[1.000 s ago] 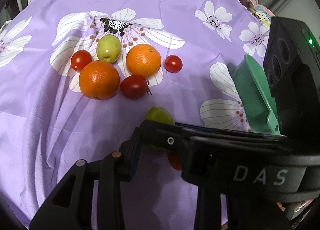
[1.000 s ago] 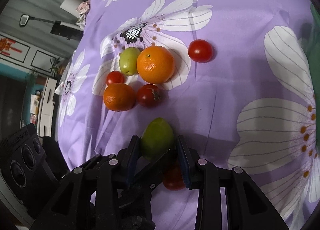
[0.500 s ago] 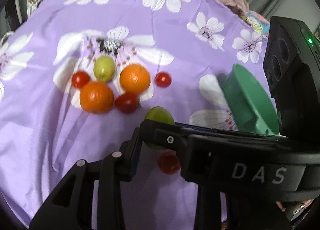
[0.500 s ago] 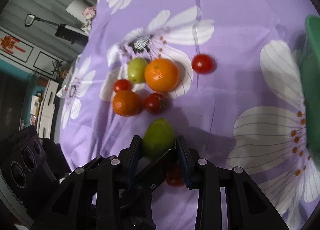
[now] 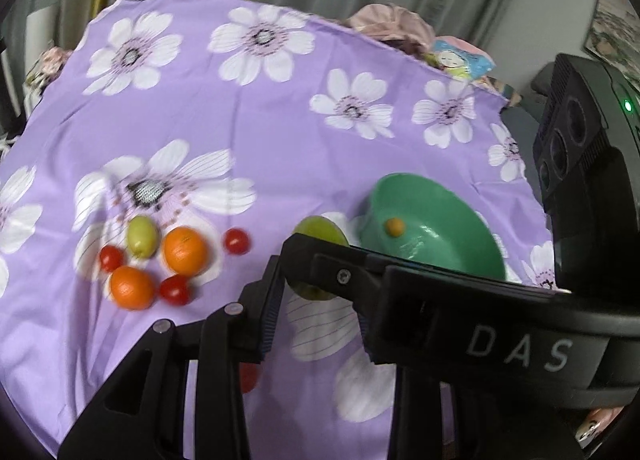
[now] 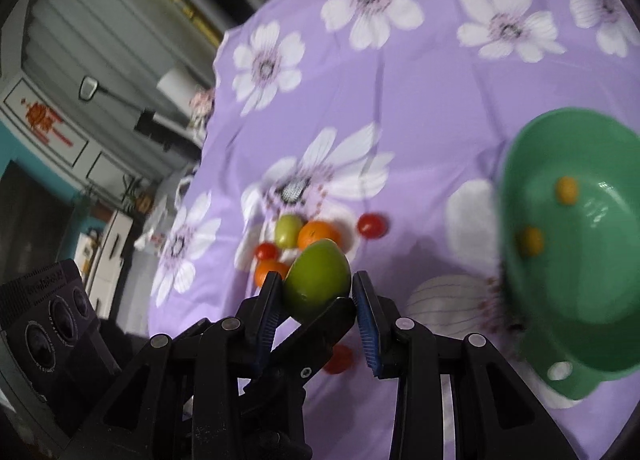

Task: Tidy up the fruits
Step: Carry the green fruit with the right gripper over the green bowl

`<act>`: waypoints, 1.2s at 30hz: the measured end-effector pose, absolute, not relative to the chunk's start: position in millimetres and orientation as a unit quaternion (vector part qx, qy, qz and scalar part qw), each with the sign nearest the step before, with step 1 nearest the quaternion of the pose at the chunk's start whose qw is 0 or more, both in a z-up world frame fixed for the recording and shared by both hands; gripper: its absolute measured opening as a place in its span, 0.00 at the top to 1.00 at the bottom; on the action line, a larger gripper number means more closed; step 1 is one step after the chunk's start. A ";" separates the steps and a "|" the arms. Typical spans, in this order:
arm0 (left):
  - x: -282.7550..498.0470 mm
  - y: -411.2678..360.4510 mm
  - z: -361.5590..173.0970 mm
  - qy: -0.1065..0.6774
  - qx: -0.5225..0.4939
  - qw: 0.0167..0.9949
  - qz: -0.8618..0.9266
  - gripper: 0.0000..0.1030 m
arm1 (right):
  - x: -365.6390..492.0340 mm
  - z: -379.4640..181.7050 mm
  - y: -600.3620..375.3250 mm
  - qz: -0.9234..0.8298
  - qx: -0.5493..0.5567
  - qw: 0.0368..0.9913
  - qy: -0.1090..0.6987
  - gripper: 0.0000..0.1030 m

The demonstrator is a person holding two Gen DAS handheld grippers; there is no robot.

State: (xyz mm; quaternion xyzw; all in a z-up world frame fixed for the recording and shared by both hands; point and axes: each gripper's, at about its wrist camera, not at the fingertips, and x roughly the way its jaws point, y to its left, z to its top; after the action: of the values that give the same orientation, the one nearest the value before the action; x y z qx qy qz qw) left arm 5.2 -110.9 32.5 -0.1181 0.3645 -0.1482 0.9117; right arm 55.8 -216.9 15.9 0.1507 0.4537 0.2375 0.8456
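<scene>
Two sets of fingers pinching one green fruit (image 6: 318, 280), apparently; "DAS" on right gripper (image 5: 320, 292).

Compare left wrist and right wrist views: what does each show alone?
Left wrist only: a cartoon-printed packet beyond the purple flowered cloth. Right wrist only: a second small yellow fruit in the green bowl, and the right hand-held gripper clamping the green fruit from both sides. Both: bowl, held fruit, oranges and tomatoes on the cloth.
</scene>
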 end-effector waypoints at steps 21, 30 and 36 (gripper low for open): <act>33.0 -217.3 44.9 0.353 -0.063 0.900 -0.247 0.67 | 48.2 25.9 -335.2 0.148 0.267 0.868 0.393 0.64; 48.9 -234.4 25.8 0.383 -0.070 0.883 -0.262 0.67 | 55.9 7.1 -356.0 0.123 0.292 0.852 0.416 0.64; 56.1 -238.4 15.8 0.403 -0.075 0.872 -0.266 0.67 | 58.4 -1.5 -361.9 0.111 0.293 0.845 0.434 0.64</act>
State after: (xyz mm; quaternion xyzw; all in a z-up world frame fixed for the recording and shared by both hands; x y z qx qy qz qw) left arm 56.1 -238.4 15.8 -0.0754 0.4035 -0.2664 0.8721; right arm 58.4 -361.9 -1.5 0.2931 0.4340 0.1106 0.8447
